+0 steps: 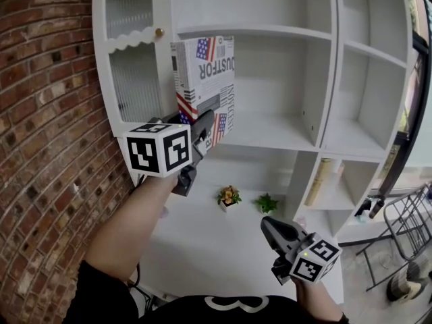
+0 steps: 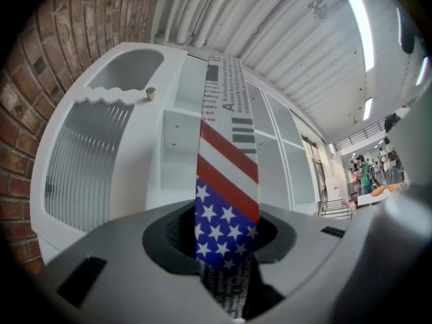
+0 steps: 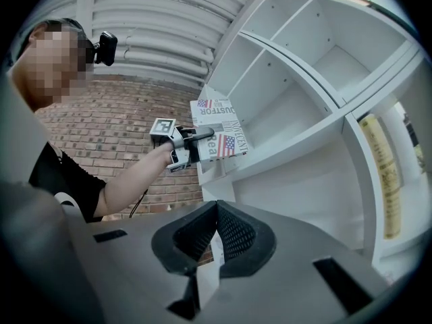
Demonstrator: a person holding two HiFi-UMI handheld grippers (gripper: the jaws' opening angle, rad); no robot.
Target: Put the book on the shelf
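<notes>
**Flag book up at the shelf, right hand parked low**

The left gripper [image 1: 206,123] had the white book with the stars-and-stripes print and black lettering [image 1: 202,79] clamped by its lower end. In the left gripper view its two dark fingers [image 2: 169,233] sat only partway apart, pressed on either side of the book [image 2: 226,201]. The book stood upright between them with a narrow edge facing the camera.

From the head view, the book was held up in the air, upright, right in front of the open middle compartment of the tall white shelf unit [image 1: 270,31]. It was just beside the ribbed-glass cabinet door [image 1: 135,79] with the little brass knob [image 1: 159,32]. Its top edge came up near the shelf board above. Honestly couldn't tell whether the bottom touched the board below or hung just off it.

The right gripper [image 1: 266,223] was down low, well apart from the book, pointing toward the shelf unit. In the right gripper view its fingers [image 3: 233,231] were closed together, pads meeting at the tips, with nothing between them.

Other bits:
- A red brick wall [image 1: 47,113] ran along the left of the unit.
- Two small potted plants, one with orange flowers [image 1: 229,196] and one plain green [image 1: 267,203], sat on the white table [image 1: 202,248] under the shelves.
- A tall yellowish book-like thing [image 1: 317,181] leaned in a lower right compartment.
</notes>
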